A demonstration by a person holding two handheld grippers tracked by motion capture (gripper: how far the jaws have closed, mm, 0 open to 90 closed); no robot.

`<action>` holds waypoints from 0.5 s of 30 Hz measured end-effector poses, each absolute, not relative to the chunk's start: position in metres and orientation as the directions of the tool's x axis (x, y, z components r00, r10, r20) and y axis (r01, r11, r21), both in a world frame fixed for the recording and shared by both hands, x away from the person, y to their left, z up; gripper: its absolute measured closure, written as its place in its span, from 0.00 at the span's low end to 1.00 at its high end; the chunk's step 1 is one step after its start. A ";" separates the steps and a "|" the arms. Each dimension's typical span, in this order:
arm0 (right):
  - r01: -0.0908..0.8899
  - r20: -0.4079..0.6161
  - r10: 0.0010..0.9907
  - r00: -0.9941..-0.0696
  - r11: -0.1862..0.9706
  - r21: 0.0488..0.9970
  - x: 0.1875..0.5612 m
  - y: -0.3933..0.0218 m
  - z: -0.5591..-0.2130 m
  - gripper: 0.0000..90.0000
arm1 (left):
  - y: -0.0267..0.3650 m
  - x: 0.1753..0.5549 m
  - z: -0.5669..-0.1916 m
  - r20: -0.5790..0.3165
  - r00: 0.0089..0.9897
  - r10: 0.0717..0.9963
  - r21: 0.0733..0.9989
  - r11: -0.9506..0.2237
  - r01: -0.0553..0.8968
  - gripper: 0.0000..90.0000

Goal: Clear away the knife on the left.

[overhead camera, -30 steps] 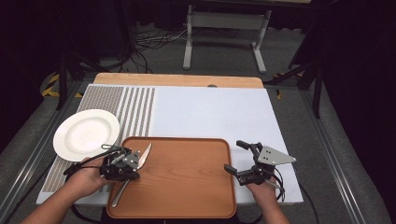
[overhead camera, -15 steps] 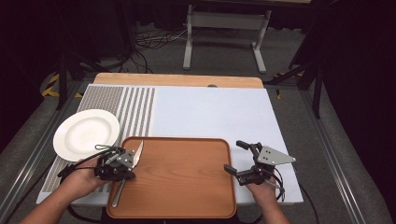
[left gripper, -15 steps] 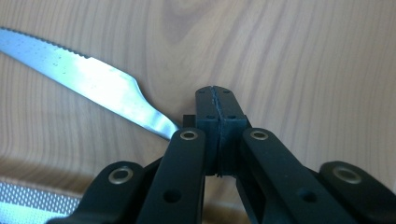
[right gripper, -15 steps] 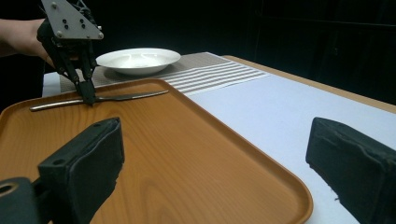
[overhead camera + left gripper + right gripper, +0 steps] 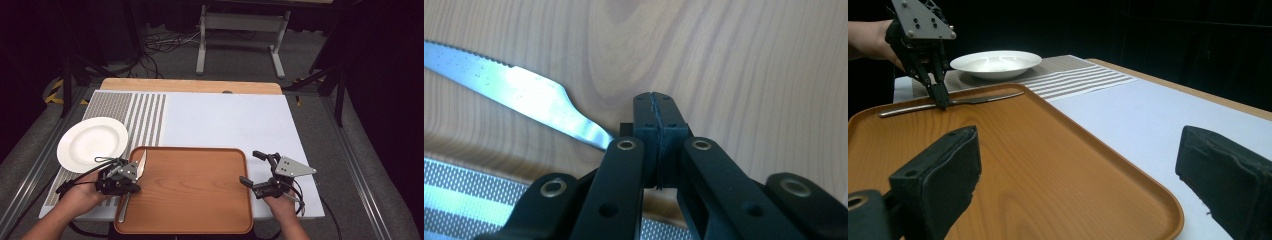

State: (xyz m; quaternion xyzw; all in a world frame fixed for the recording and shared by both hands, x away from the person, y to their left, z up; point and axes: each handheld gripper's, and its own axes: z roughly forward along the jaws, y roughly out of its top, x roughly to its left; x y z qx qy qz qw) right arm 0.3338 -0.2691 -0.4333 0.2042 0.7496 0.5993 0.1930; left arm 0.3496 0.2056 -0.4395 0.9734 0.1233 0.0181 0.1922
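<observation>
A table knife point(image 5: 141, 161) point(image 5: 524, 97) lies on the left part of a brown wooden tray point(image 5: 190, 200) point(image 5: 1023, 160), blade pointing away from me. My left gripper point(image 5: 129, 188) point(image 5: 655, 100) point(image 5: 941, 104) points down with its jaws shut pad to pad. Its tips rest on the knife's neck, where blade meets handle, and the steel runs underneath them, not between them. My right gripper point(image 5: 248, 167) point(image 5: 1078, 170) hovers at the tray's right rim, open, with nothing between its pads.
A white plate point(image 5: 92, 142) point(image 5: 995, 61) sits left of the tray on a grey striped placemat point(image 5: 145, 115). A pale blue mat point(image 5: 225, 120) covers the table beyond the tray. The wooden table edge point(image 5: 190, 86) runs along the far side.
My left gripper has slid a little to the left with its tips on the knife, and the knife has shifted left with it. The right gripper has stayed still.
</observation>
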 end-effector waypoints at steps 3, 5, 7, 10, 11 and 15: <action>0.076 -0.044 0.537 -0.842 0.199 0.977 0.334 -0.269 -0.433 0.05 | 0.208 0.349 -0.439 -0.007 0.967 0.255 0.376 -0.895 0.239 1.00; 0.075 -0.045 0.536 -0.843 0.199 0.977 0.334 -0.269 -0.433 0.05 | 0.210 0.348 -0.440 -0.019 0.963 0.269 0.379 -0.889 0.256 1.00; 0.075 -0.045 0.537 -0.842 0.199 0.977 0.334 -0.269 -0.433 0.05 | 0.211 0.348 -0.440 -0.017 0.962 0.272 0.375 -0.890 0.258 1.00; 0.075 -0.045 0.537 -0.842 0.198 0.977 0.334 -0.269 -0.433 0.05 | 0.210 0.347 -0.440 -0.012 0.962 0.273 0.374 -0.891 0.258 1.00; 0.075 -0.045 0.537 -0.842 0.199 0.977 0.334 -0.269 -0.433 0.05 | 0.210 0.347 -0.440 -0.013 0.962 0.274 0.374 -0.891 0.258 1.00; 0.075 -0.045 0.537 -0.842 0.200 0.977 0.334 -0.269 -0.433 0.05 | 0.210 0.347 -0.439 -0.014 0.961 0.275 0.373 -0.891 0.260 1.00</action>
